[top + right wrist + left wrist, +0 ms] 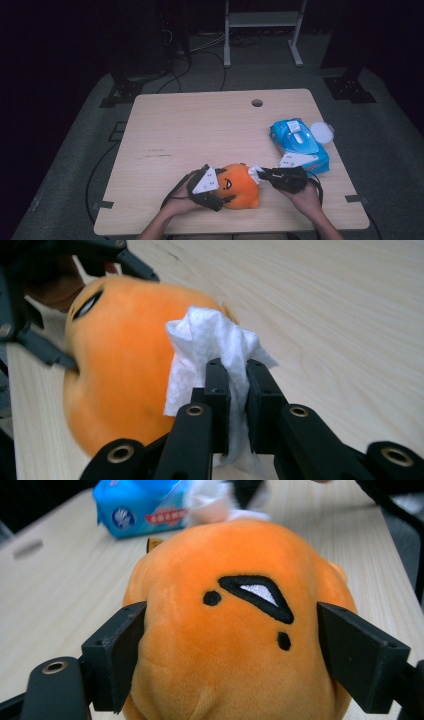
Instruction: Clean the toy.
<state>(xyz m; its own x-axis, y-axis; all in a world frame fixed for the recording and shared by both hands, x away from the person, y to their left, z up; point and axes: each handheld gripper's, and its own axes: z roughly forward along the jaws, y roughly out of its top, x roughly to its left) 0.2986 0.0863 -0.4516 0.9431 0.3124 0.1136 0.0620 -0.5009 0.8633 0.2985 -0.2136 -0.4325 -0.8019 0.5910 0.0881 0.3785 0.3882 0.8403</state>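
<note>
An orange plush toy (pixel 239 186) with a stitched black face lies near the table's front edge. My left gripper (pixel 216 187) clamps it from the left; in the left gripper view both black jaws press into the sides of the plush toy (pixel 230 645). My right gripper (pixel 261 175) comes in from the right, shut on a crumpled white wipe (pixel 255 171). In the right gripper view the wipe (pixel 212 347) bunches out above the closed jaws and touches the plush toy (pixel 120 365).
A blue pack of wet wipes (pixel 299 145) lies at the table's right side, with a round white lid (pixel 322 132) beside it. The wooden table (pixel 200 130) has a cable hole (pixel 257 103) at the back. A metal stand (pixel 262 25) is on the floor behind.
</note>
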